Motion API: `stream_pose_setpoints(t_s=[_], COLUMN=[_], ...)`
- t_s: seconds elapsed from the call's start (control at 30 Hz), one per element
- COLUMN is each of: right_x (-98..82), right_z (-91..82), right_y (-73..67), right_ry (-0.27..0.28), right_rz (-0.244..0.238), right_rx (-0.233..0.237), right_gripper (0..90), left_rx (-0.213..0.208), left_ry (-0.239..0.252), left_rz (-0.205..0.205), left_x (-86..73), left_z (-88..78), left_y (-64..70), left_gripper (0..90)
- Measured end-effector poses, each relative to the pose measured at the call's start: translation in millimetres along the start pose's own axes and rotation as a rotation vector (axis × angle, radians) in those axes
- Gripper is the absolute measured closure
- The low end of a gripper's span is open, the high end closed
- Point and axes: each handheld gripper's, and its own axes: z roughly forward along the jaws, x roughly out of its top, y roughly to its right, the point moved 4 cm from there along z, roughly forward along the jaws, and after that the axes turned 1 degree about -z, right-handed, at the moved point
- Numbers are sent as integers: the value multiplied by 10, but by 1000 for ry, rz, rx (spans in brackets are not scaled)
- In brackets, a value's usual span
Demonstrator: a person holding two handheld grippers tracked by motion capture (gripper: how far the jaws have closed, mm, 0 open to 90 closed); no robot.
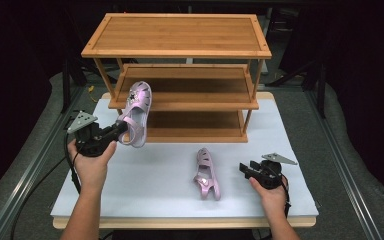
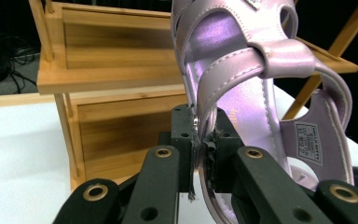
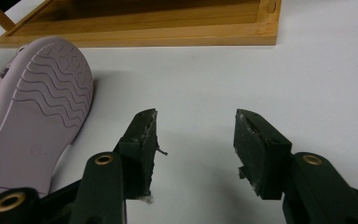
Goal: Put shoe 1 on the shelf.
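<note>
My left gripper (image 1: 121, 129) is shut on the side wall of a lilac child's sandal (image 1: 137, 113), holding it in the air, toe up, in front of the middle shelf of a wooden three-tier shoe rack (image 1: 180, 75). In the left gripper view the sandal (image 2: 242, 74) rises from between the jaws, whose pads (image 2: 184, 140) pinch its edge. A second lilac sandal (image 1: 206, 173) lies on its side on the white tabletop (image 1: 155, 175). My right gripper (image 1: 243, 168) rests just to the right of it, open and holding nothing (image 3: 193, 140); the sandal's wavy sole (image 3: 37, 116) faces it.
The rack's bottom shelf (image 3: 144, 23) lies just beyond the right gripper. Metal rails (image 1: 30, 160) run along both sides of the table, and grey padding surrounds it. Cables trail from the left gripper off the table's left edge.
</note>
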Motion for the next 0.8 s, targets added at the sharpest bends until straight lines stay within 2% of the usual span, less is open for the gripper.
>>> stream_pose_setpoints(t_s=[0.17, 0.53, 0.7, 0.8], right_x=[2, 7, 10, 11], right_z=[4, -1, -6, -3], right_y=[5, 19, 20, 18], right_ry=[4, 7, 8, 8], right_rz=[2, 20, 20, 25], right_rx=[6, 14, 21, 24], right_gripper=[492, 493, 492, 493], left_rx=[29, 101, 123, 128], left_ry=[2, 29, 24, 18], left_rz=[-7, -6, 1, -15], left_x=[144, 669, 779, 813], left_z=[106, 450, 606, 718], left_y=[-21, 19, 66, 93], left_gripper=[830, 830, 830, 830])
